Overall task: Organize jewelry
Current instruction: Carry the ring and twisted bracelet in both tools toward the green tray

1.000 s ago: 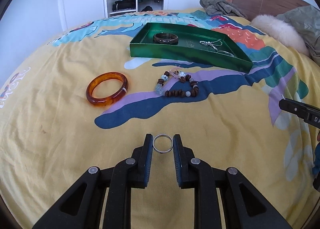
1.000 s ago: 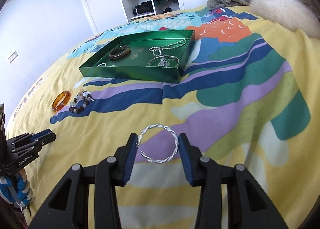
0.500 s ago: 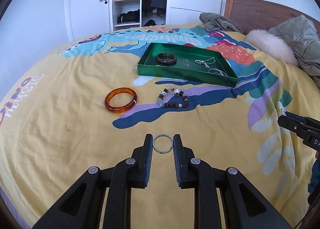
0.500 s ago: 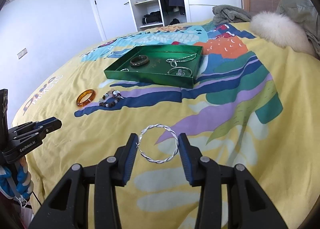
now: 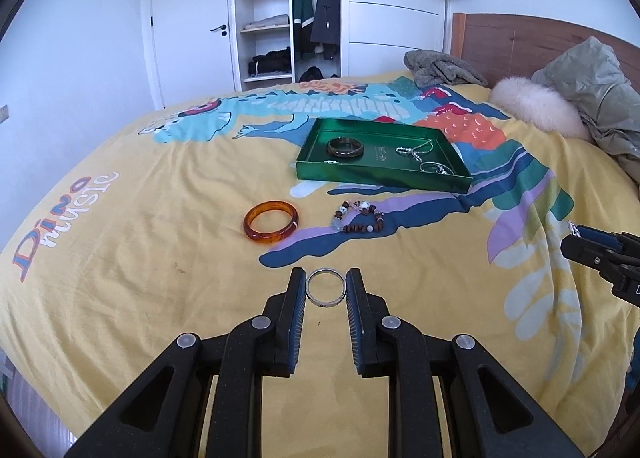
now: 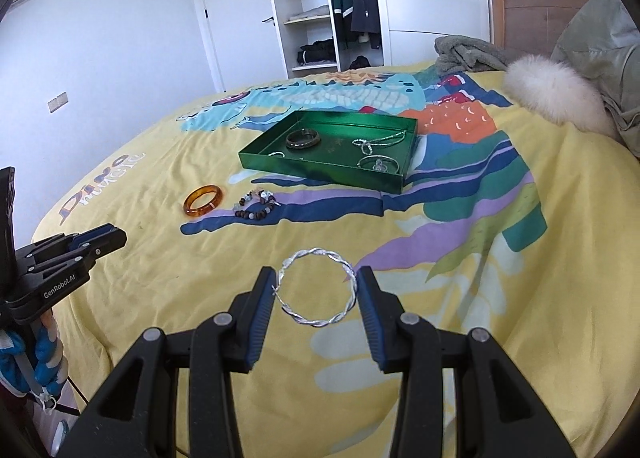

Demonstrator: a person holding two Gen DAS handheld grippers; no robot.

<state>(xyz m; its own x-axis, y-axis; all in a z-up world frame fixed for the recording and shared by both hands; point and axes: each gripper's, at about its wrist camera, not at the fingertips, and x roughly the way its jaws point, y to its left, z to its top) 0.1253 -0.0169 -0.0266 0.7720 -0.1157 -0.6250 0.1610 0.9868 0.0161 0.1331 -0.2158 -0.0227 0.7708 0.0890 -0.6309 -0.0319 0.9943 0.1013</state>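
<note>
My left gripper (image 5: 325, 286) is shut on a small silver ring (image 5: 316, 299), held above the bedspread. A twisted silver bangle (image 6: 320, 322) is clamped between the blue pads of my right gripper (image 6: 318, 285), also raised off the bed. Farther back lies the green tray (image 5: 376, 177) (image 6: 320, 171) with a dark bangle (image 5: 345, 147), a silver chain (image 5: 412, 151) and another silver piece inside. An amber bangle (image 5: 271, 221) (image 6: 202, 199) and a beaded bracelet (image 5: 360, 217) (image 6: 257, 205) lie on the bed in front of the tray.
The yellow dinosaur bedspread (image 5: 140, 258) covers the bed. A fluffy white cushion (image 5: 536, 107), a grey garment (image 5: 440, 71) and a crumpled jacket (image 5: 596, 89) sit by the wooden headboard. An open wardrobe (image 5: 288, 17) and a door stand behind.
Both grippers have risen and drawn back from the tray with their pieces still held; the tray and loose bracelets now look smaller and farther away, and more of the room shows.
</note>
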